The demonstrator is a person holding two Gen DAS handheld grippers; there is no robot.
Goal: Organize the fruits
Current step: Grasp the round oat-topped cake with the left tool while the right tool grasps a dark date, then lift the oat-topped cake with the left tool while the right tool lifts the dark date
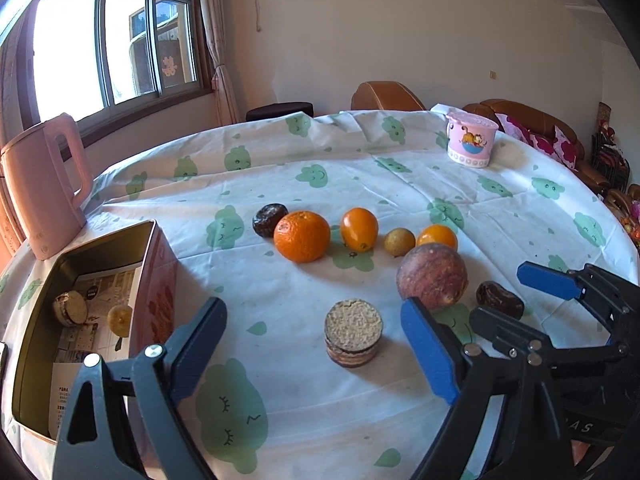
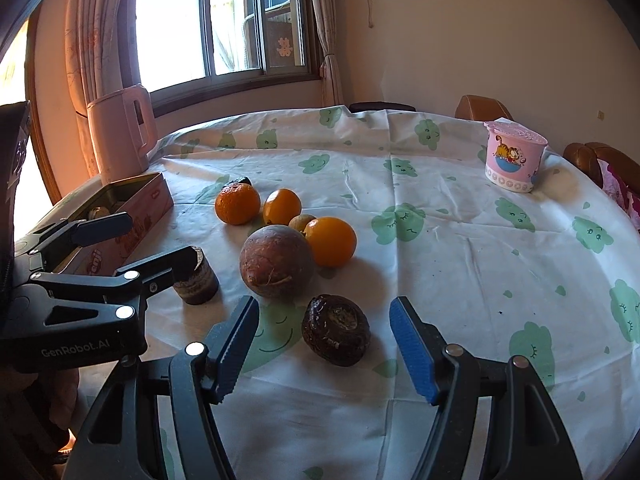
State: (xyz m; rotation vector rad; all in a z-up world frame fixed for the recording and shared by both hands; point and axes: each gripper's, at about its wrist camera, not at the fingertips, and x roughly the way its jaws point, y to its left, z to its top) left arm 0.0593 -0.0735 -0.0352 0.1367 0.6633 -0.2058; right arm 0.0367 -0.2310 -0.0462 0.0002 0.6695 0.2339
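My left gripper [image 1: 316,344] is open over the clouded tablecloth, and a round stacked cake [image 1: 354,338] stands between its fingers, untouched. My right gripper [image 2: 326,346] is open too, with a dark wrinkled fruit [image 2: 336,330] lying between its blue pads with a gap on each side. Behind these sit a reddish-brown round fruit [image 1: 432,276], a big orange [image 1: 302,236], two small oranges [image 1: 359,228], a yellowish fruit [image 1: 399,241] and another dark fruit [image 1: 269,219]. The open tin box [image 1: 108,236] at the left holds a cake and a yellowish fruit.
A pink kettle [image 1: 44,184] stands behind the box at the table's left edge. A pink cartoon cup [image 1: 472,140] sits at the far right of the round table [image 1: 400,160]. Brown chairs and a sofa lie beyond the table, and a window fills the left wall.
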